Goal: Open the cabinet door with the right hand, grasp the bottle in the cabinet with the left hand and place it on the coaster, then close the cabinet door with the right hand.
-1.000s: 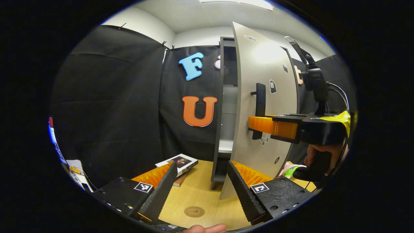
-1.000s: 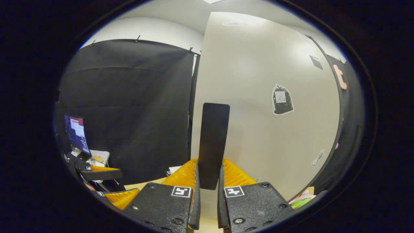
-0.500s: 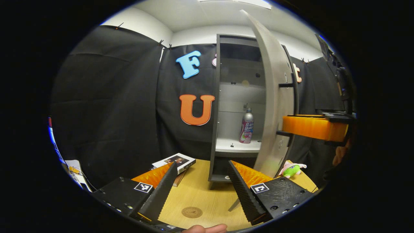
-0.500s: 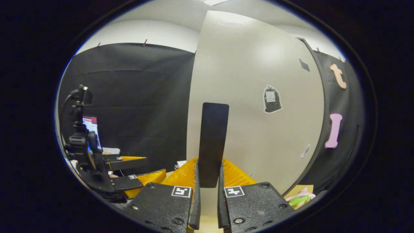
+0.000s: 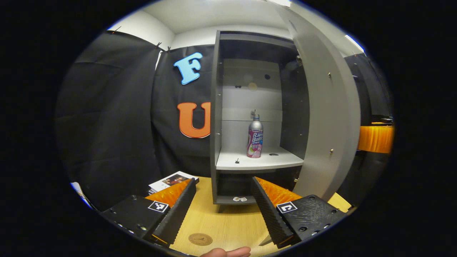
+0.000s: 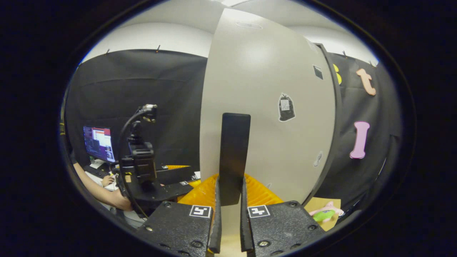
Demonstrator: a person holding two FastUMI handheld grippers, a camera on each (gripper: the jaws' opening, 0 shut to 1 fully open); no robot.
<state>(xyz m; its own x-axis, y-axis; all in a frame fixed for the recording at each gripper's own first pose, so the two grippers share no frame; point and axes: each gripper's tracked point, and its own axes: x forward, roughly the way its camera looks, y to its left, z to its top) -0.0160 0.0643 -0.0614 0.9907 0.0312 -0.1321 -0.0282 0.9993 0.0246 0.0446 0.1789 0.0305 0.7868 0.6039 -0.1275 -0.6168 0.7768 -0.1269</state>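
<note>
Stands tall at the back of the wooden table [image 5: 228, 223]: the cabinet [image 5: 215, 107], open-fronted, with its door [image 5: 328, 117] swung far out to the right and edge-on in the left gripper view, leaving the whole front of the shelf bay free to reach into. Seen broadside in the right gripper view, the same door [image 6: 267, 107] with its dark upright handle [image 6: 234, 157] clamped between both fingers of the right gripper [image 6: 230, 221], jaws drawn narrow on it. Holds one thing on the middle shelf [image 5: 259, 162]: the bottle [image 5: 255, 136], upright, toward the back of the shelf with bare board on both sides (a small dark peg near the shelf's front left edge). Hangs low before the cabinet, the left gripper [image 5: 223, 207], fingers spread wide with nothing between them and open tabletop ahead. Lies flat on the table near the bottom edge, just ahead of the left gripper's fingers: the round coaster [image 5: 200, 239], well apart from the bottle. Leans at the left of the cabinet's foot, a book [image 5: 171, 180]. Rests on the table right of the door, a small green and pink plush toy [image 6: 325, 214].
</note>
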